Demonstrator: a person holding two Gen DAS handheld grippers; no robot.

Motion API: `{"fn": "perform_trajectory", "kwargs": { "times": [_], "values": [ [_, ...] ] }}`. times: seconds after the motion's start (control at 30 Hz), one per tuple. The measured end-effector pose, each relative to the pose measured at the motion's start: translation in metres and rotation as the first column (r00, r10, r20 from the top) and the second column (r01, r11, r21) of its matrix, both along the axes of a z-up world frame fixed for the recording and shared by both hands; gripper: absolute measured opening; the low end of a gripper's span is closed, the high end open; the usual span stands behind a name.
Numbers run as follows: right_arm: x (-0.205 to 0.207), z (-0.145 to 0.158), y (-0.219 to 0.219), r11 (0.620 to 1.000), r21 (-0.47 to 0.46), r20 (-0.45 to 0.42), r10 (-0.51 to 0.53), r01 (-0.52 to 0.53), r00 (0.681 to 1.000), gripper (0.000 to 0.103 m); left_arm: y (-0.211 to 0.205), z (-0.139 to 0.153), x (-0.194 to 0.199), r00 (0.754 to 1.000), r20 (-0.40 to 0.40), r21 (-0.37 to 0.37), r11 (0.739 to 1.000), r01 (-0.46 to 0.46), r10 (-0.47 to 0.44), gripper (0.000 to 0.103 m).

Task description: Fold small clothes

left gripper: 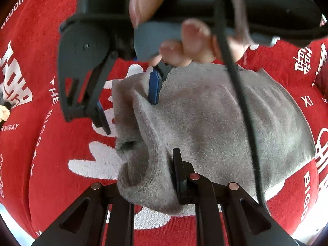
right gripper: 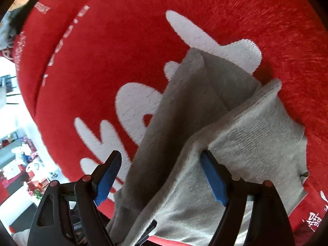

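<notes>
A grey sock (left gripper: 205, 123) lies on a red cloth with white lettering (left gripper: 61, 153). My left gripper (left gripper: 172, 174) is shut on the sock's cuff end at the bottom of the left wrist view, and the fabric bunches over one finger. My right gripper (left gripper: 131, 102) hovers above the sock's far edge, its blue pads spread wide. In the right wrist view, the right gripper (right gripper: 162, 176) stands open with folded layers of the grey sock (right gripper: 246, 143) between its jaws. One blue pad (right gripper: 213, 178) rests against the fabric and the other (right gripper: 108, 178) is apart from it.
A person's hand (left gripper: 184, 41) grips the right tool's handle, and a black cable (left gripper: 235, 82) hangs across the sock. The red cloth (right gripper: 123, 51) spreads all round. Its edge and a bright room (right gripper: 20, 153) show at left. Dark clothing (right gripper: 20, 20) lies at the far corner.
</notes>
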State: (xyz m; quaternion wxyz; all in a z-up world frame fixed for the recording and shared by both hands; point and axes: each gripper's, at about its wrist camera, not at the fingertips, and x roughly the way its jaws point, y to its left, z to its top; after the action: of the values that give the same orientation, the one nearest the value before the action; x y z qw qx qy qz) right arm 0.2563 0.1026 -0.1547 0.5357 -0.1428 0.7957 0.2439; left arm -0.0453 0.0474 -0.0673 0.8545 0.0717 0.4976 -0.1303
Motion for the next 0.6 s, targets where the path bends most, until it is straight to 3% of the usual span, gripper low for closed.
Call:
{"fn": "perform_trajectory", "kwargs": {
  "times": [0.03,0.07,0.1,0.13,0.17,0.2,0.27,0.4,0.6],
  "values": [
    [0.000,-0.002,-0.002,1.000,-0.006,0.004,-0.005,0.005,1.000,0.082,0.000,0.000,0.000,1.000,-0.001,-0.001,1.000,-0.001,0.001,0.017],
    [0.001,-0.002,-0.003,1.000,-0.008,0.012,-0.010,0.010,1.000,0.071,-0.001,0.001,0.000,1.000,-0.002,-0.003,1.000,-0.004,0.004,0.017],
    [0.001,-0.001,-0.006,1.000,-0.023,0.038,-0.007,0.008,0.999,0.044,-0.002,0.003,0.000,1.000,-0.003,-0.004,1.000,-0.007,0.007,0.017],
    [0.002,0.002,-0.012,0.999,-0.047,0.081,0.011,-0.007,0.997,0.031,-0.003,0.005,0.000,1.000,-0.003,-0.005,1.000,-0.008,0.008,0.017],
    [0.003,0.008,-0.021,1.000,-0.009,0.094,-0.003,0.004,0.996,0.018,-0.004,0.010,0.000,1.000,0.003,-0.012,1.000,-0.006,0.006,0.017],
    [0.005,0.014,-0.032,0.998,0.049,0.082,-0.049,0.045,0.995,0.013,-0.005,0.012,0.001,1.000,0.007,-0.015,1.000,-0.002,0.002,0.017],
    [0.007,0.025,-0.054,0.986,0.121,0.084,-0.128,0.118,0.988,0.013,-0.013,0.023,-0.001,0.999,0.026,-0.022,1.000,0.022,-0.021,0.017],
    [0.004,0.060,-0.105,0.917,0.329,0.084,-0.267,0.226,0.960,0.013,-0.036,0.054,-0.007,0.995,0.069,-0.043,0.996,0.082,-0.079,0.017],
    [-0.009,0.119,-0.195,0.735,0.584,0.060,-0.463,0.345,0.885,0.013,-0.091,0.103,-0.022,0.968,0.153,-0.069,0.975,0.211,-0.199,0.017]
  ]
}}
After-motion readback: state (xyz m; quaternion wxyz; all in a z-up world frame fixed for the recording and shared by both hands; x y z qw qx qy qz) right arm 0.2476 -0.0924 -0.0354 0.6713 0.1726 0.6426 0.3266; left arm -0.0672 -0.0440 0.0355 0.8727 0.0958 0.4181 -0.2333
